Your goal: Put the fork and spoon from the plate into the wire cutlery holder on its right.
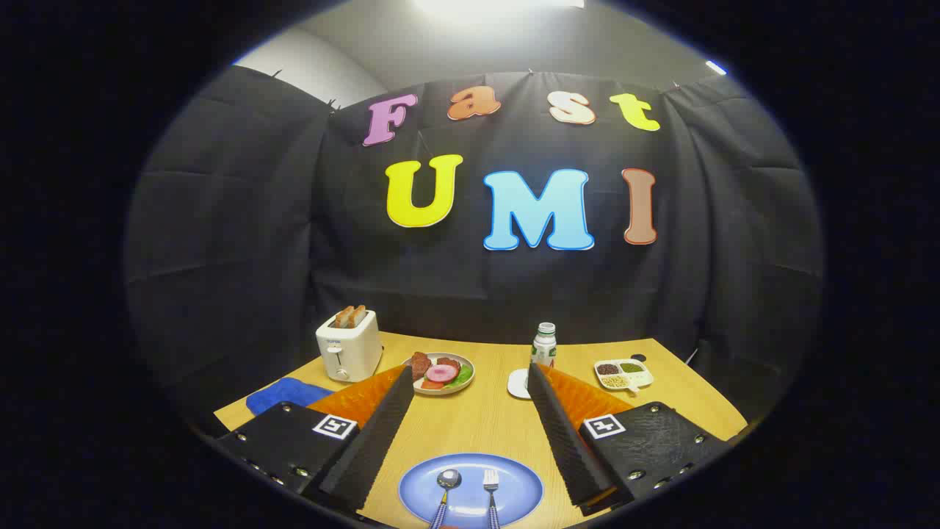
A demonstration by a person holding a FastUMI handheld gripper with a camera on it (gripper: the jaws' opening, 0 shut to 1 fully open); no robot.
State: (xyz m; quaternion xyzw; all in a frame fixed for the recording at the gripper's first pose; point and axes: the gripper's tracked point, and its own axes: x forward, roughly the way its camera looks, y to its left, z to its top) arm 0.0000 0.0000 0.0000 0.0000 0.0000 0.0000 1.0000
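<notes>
Tool: the tool (465,411) is spread wide, its two ridged fingers (382,426) angled apart and gripping nothing, touching nothing.
Plate: a round blue plate (514,488) lies on the bench between the fingers, nearest the camera.
Spoon: the spoon (446,486) rests on the plate, bowl pointing away, with a striped handle.
Fork: the fork (491,488) lies just beside the spoon on its right, roughly parallel, tines pointing away.
Bench: a light wooden bench (481,415) with a smooth top.
Beyond the fingers: a white toaster (349,345) holding bread slices, a plate of food (440,373), a small bottle (544,345), a divided tray (623,372) of grains, a blue cloth (283,393).
Room: black draped cloth wall (242,242), bright ceiling light above.
</notes>
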